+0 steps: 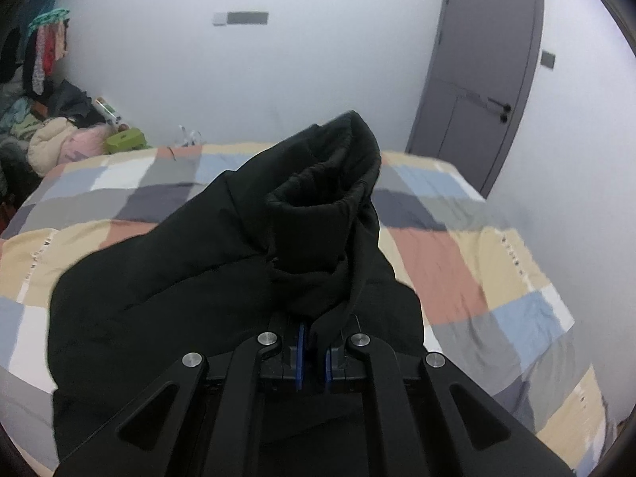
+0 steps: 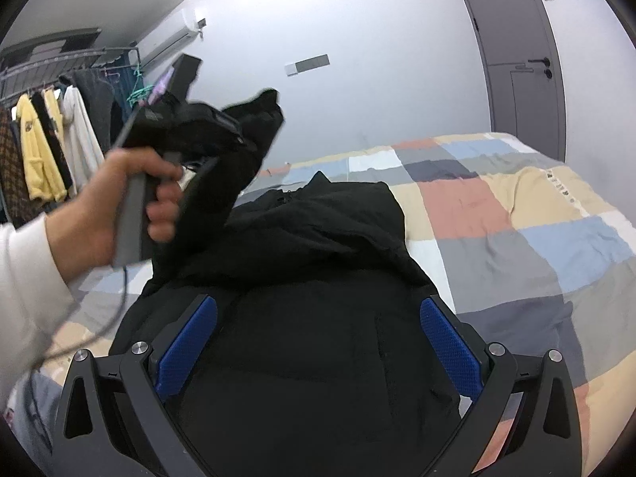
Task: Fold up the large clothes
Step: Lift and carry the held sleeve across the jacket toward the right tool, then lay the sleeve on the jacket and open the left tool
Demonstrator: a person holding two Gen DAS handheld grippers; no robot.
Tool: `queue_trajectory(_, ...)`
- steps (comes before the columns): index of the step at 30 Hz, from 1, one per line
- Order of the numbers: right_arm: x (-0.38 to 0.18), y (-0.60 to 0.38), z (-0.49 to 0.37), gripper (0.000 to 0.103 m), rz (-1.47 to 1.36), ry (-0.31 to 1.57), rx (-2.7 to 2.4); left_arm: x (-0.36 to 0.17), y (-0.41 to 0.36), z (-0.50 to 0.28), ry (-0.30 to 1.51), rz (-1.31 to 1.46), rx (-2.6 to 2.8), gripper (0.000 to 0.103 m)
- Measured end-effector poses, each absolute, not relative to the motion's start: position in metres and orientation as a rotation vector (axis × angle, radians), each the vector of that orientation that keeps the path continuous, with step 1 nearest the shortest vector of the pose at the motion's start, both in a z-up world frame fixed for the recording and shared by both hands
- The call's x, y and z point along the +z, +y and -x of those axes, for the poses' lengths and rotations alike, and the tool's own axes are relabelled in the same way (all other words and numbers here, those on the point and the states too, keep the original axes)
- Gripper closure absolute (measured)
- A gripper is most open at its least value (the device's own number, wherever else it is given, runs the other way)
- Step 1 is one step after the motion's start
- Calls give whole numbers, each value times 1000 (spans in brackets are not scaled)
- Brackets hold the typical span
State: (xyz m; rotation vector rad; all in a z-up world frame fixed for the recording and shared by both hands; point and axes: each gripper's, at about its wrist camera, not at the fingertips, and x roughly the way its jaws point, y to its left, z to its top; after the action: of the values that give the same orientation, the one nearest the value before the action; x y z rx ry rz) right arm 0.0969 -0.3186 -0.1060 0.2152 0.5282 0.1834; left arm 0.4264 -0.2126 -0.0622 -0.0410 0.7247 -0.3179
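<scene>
A large black padded jacket (image 2: 318,318) lies on the checked bed cover (image 2: 497,214). In the left wrist view my left gripper (image 1: 313,351) is shut on a fold of the jacket's sleeve (image 1: 322,198), and the elastic cuff stands up in front of the camera. The right wrist view shows that same left gripper (image 2: 187,127), held by a hand (image 2: 99,206) in a white sleeve, lifting the sleeve above the jacket's left side. My right gripper (image 2: 318,342) hovers over the jacket's body, open wide, with its blue pads (image 2: 449,346) apart and nothing pressed between them.
The bed fills the lower part of both views, against a white wall. A grey door (image 1: 485,71) stands at the right. A clothes rack (image 2: 47,135) with hanging garments and a pile of clothes (image 1: 47,135) sit at the left. A cable (image 2: 91,330) hangs from the left gripper.
</scene>
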Motion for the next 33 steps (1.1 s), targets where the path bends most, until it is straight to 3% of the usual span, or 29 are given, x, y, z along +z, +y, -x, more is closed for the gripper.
queue_trajectory(14,-122,-337,-108,0,-263,557,198,-161,-261,-444,809,-91,-301,96)
queue_trajectory(25,-120,-342,-106,0,-256,543,169,-154,-256,-436,836,-155,-292,92)
queue_trajectory(28,-113,-342,-101,0,-250,510,160,-148,-251,-429,858,-154,-315,86)
queue_trajectory(29,-111,-341,-100,0,-250,501,161,-144,-248,-425,855,-152,-320,80)
queue_trajectory(31,-109,-338,-98,0,-242,486,162,-134,-243,-417,826,-161,-317,53)
queue_trajectory(32,-108,-336,-98,0,-232,479,161,-127,-239,-411,798,-165,-307,31)
queue_trajectory(33,-107,-334,-97,0,-223,475,158,-120,-234,-405,772,-163,-301,19)
